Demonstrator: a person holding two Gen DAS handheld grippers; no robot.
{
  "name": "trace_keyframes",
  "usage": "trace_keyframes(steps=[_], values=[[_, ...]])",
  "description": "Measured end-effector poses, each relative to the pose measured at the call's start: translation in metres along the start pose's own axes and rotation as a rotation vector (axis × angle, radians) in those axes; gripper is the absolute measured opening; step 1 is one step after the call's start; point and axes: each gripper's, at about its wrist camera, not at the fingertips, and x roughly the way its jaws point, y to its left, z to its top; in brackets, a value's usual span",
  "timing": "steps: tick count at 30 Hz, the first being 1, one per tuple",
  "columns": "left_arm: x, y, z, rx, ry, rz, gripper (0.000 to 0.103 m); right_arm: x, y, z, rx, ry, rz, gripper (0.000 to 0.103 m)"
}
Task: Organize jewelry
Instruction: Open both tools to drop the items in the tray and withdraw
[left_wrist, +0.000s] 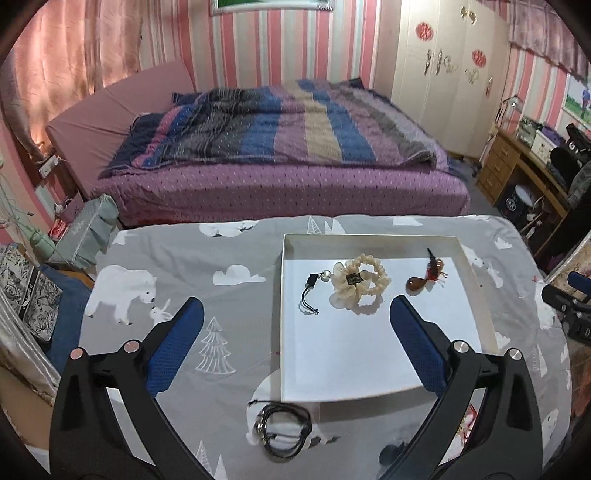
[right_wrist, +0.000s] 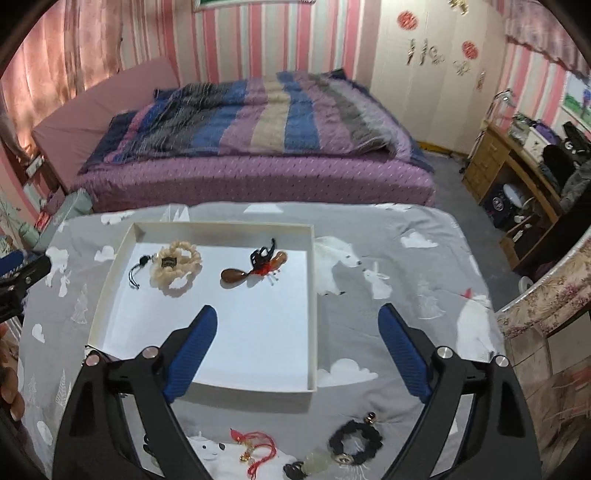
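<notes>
A white tray (left_wrist: 288, 332) lies on a grey polar-bear cloth. In it are a cream scrunchie (left_wrist: 360, 282), a black cord charm (left_wrist: 310, 295) and a brown pendant with red tassel (left_wrist: 424, 277). My left gripper (left_wrist: 295, 321) is open and empty above the tray's near left part. A coiled black cord necklace (left_wrist: 282, 430) lies on the cloth below it. My right gripper (right_wrist: 297, 325) is open and empty over the tray's (right_wrist: 312, 295) right rim. Near it on the cloth lie a red string piece (right_wrist: 258, 448), a black scrunchie (right_wrist: 354, 441) and a pale pendant (right_wrist: 314, 463).
A purple bed (left_wrist: 277, 177) stands beyond the table. A wooden desk (left_wrist: 517, 166) is at the right. Boxes and bags (left_wrist: 37, 295) sit at the left on the floor. A floral-covered surface (right_wrist: 546, 295) is at the right edge.
</notes>
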Motion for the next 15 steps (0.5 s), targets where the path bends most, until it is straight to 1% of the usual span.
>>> trace_keyframes(steps=[2, 4, 7, 9, 10, 15], values=[[-0.013, 0.005, -0.009, -0.008, -0.011, -0.017, 0.100, -0.011, -0.008, -0.006, 0.022, -0.018, 0.017, 0.089], [-0.018, 0.007, -0.017, -0.012, 0.002, -0.032, 0.100, -0.016, -0.015, -0.010, 0.037, -0.014, 0.023, 0.089], [-0.021, 0.007, -0.029, -0.010, 0.015, -0.033, 0.100, -0.021, -0.023, -0.017, 0.045, -0.011, -0.001, 0.089], [-0.021, 0.005, -0.038, 0.017, 0.042, -0.022, 0.100, -0.027, -0.026, -0.023, 0.026, -0.016, -0.042, 0.089], [-0.019, 0.004, -0.041, 0.029, 0.051, -0.018, 0.100, -0.030, -0.029, -0.026, 0.028, -0.020, -0.049, 0.089], [-0.025, 0.001, -0.060, 0.062, 0.061, 0.022, 0.100, -0.043, -0.045, -0.046, 0.070, -0.028, -0.032, 0.089]])
